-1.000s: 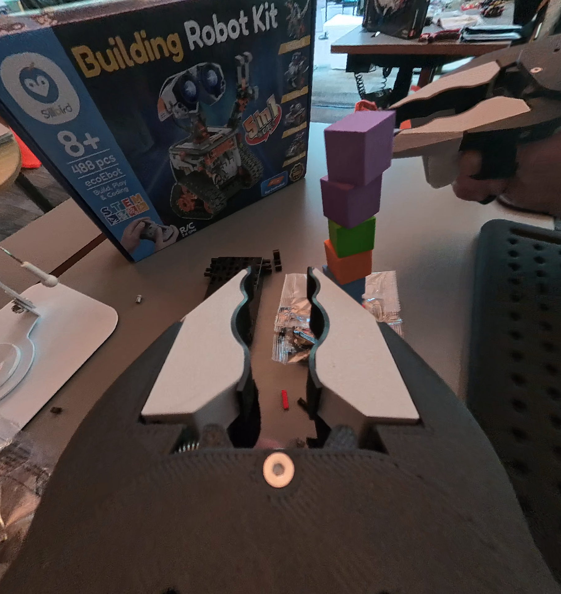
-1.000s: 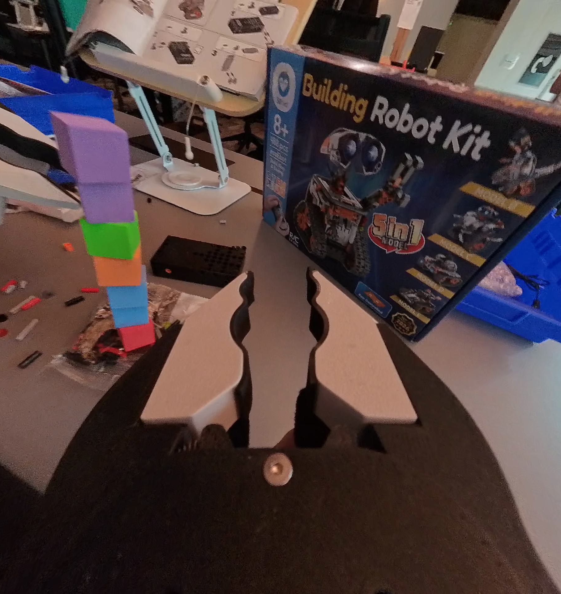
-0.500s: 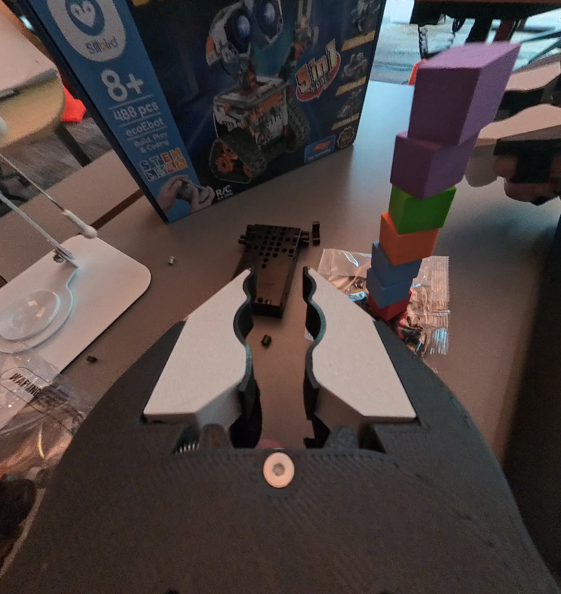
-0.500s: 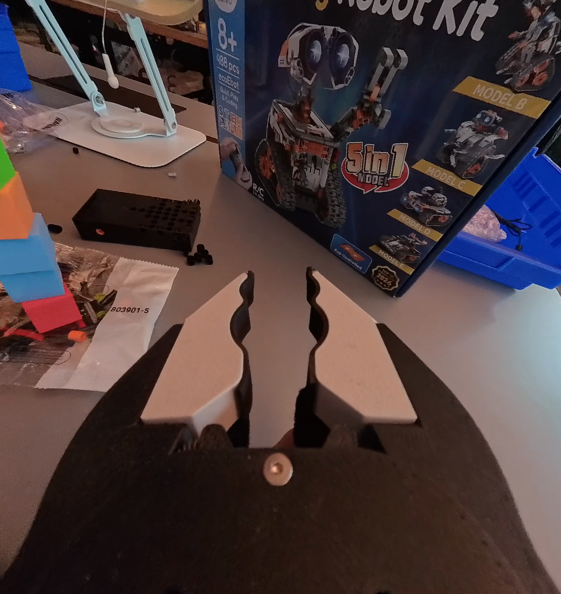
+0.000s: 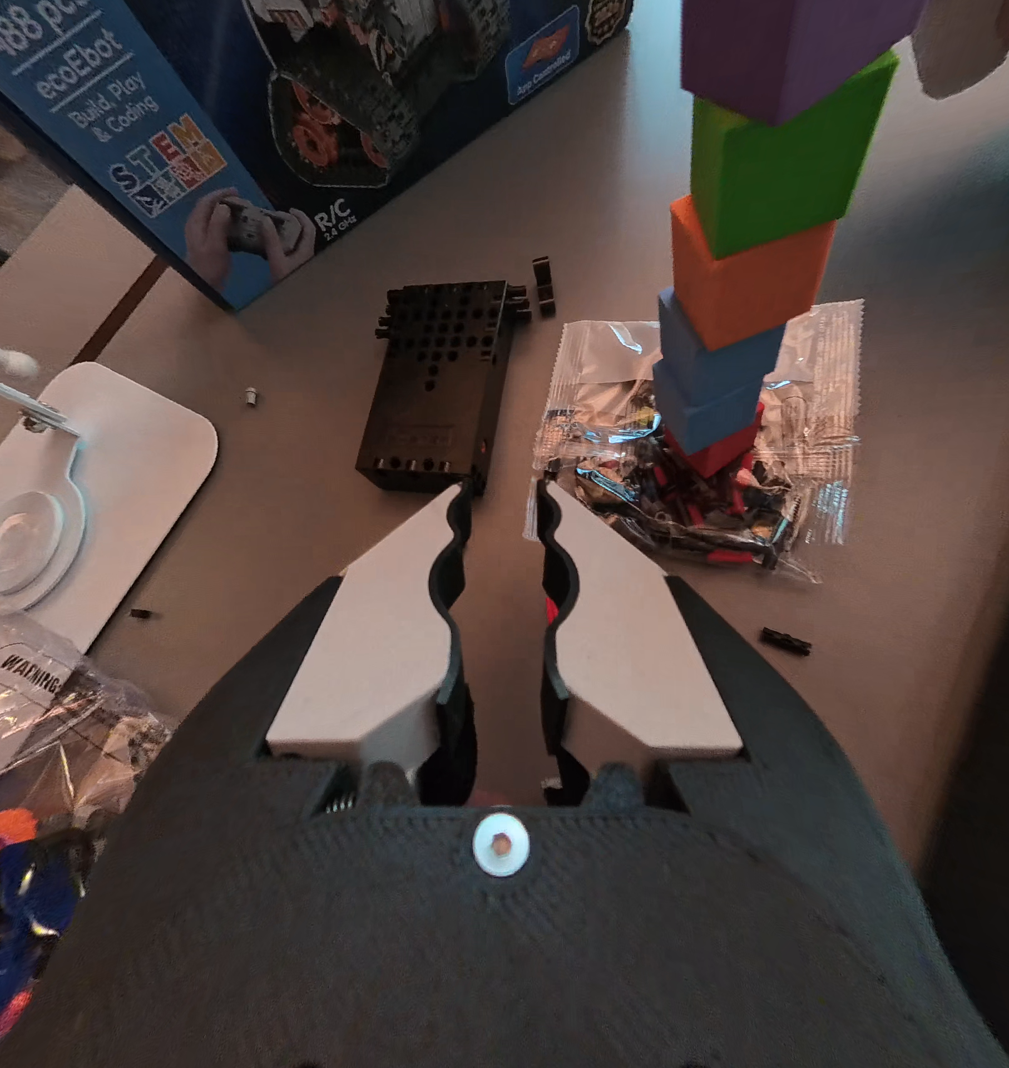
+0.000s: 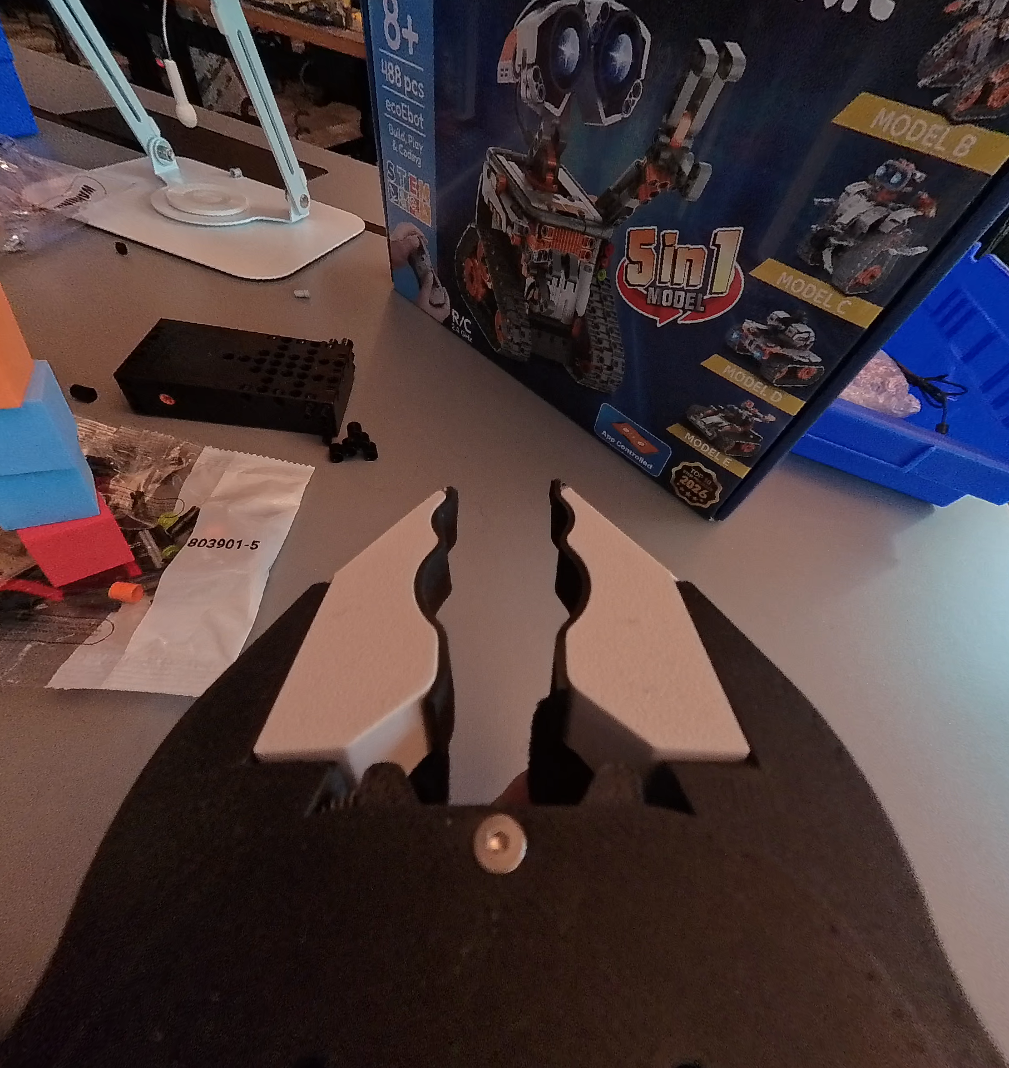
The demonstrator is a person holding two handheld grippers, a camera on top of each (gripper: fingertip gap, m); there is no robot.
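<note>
The left gripper [image 5: 501, 491] hung over the grey table [image 5: 924, 243] with its jaws parted and nothing between them, its tips just short of the black perforated plastic block [image 5: 438, 387]. Right of that block stood the leaning tower of coloured foam cubes [image 5: 739, 300], its red base on a clear plastic bag of small parts [image 5: 693, 508]. The right gripper [image 6: 499, 488] was likewise released and empty, pointing past the tower toward the dark blue printed cardboard box [image 6: 693, 231] behind it.

The tower looked precarious: the cubes sat offset on a soft, uneven bag. A brush from either gripper, or a tug on the bag, would likely topple it onto the block and scatter the loose black pieces [image 6: 352, 448] lying beside the block.
</note>
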